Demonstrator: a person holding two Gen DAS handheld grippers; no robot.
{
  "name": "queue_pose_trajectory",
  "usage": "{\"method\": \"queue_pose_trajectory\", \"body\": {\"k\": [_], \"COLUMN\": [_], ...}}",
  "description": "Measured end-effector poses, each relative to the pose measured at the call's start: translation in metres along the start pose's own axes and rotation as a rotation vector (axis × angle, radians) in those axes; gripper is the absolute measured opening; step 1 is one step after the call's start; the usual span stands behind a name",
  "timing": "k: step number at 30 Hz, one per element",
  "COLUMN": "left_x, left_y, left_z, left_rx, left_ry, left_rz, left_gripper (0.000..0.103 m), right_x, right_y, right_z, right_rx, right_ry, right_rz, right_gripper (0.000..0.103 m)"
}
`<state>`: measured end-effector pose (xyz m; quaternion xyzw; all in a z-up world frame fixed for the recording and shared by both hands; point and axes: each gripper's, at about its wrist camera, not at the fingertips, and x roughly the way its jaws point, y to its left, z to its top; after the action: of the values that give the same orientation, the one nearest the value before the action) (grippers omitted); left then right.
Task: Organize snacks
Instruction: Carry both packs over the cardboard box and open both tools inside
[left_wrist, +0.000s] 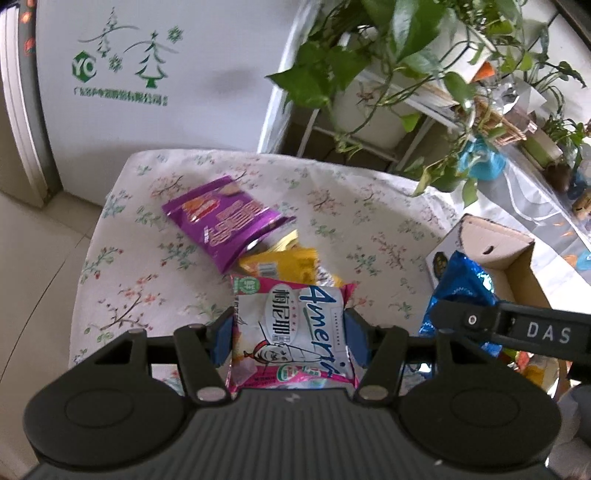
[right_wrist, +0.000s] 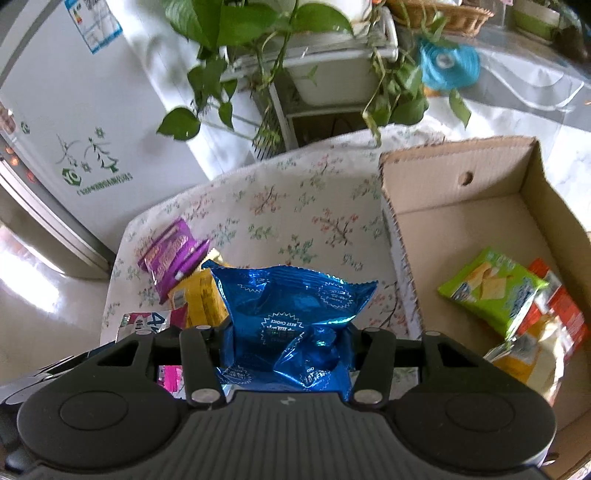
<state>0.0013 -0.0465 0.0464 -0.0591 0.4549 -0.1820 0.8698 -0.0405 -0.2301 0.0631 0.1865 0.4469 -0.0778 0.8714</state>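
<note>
Left gripper: clamped from both sides on a white-and-pink plastic snack packet with a cartoon figure, blue pads pressed against its edges.
White-and-pink packet: held flat between the left fingers, printed face up, its far end past the fingertips and touching a yellow foil snack packet.
Yellow packet: flat on the flowered tablecloth, just ahead of the left fingertips, partly tucked under a purple foil snack bag.
Purple bag: farther ahead of the left fingers and slightly to their left, lying on the cloth.
Right gripper: squeezed shut on a crumpled shiny blue foil snack bag.
Blue bag: pinched between the right fingers, its top fanning out beyond the fingertips, above the cloth; also seen to the right of the left fingers.
Open brown cardboard box: to the right of the right fingers, standing on the cloth.
Box contents: a green snack packet, an orange-red packet and a pale yellow-and-white packet, piled together against the right-hand wall.
Background: white cabinet with green tree print and leafy potted plants, well beyond both sets of fingertips.
</note>
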Motion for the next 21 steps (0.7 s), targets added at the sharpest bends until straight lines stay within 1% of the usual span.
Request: {"method": "queue_pose_trajectory", "body": {"k": [5, 12, 16, 21], "left_x": [-0.002, -0.007, -0.007, -0.006], "left_y": [-0.018, -0.051, -0.069, -0.092], "left_z": [0.003, 0.006, 0.005, 0.004], "left_rx": [0.009, 0.043, 0.06, 0.078], "left_ry": [-0.013, -0.049, -0.052, -0.055], "left_rz": [-0.029, -0.084, -0.125, -0.171], "left_gripper": [0.06, 0.06, 0.06, 0.06], "right_x": [-0.018, -0.053, -0.066, -0.075], "right_y": [-0.013, -0.045, -0.062, -0.081], "right_z": [0.008, 0.021, 0.023, 0.021], "right_rx": [0.026, 0.074, 0.103, 0.134], "right_ry": [-0.048, -0.15, -0.188, -0.209], "right_rz": [0.012, -0.001, -0.013, -0.028], "right_gripper": [0.058, 0.058, 0.058, 0.058]}}
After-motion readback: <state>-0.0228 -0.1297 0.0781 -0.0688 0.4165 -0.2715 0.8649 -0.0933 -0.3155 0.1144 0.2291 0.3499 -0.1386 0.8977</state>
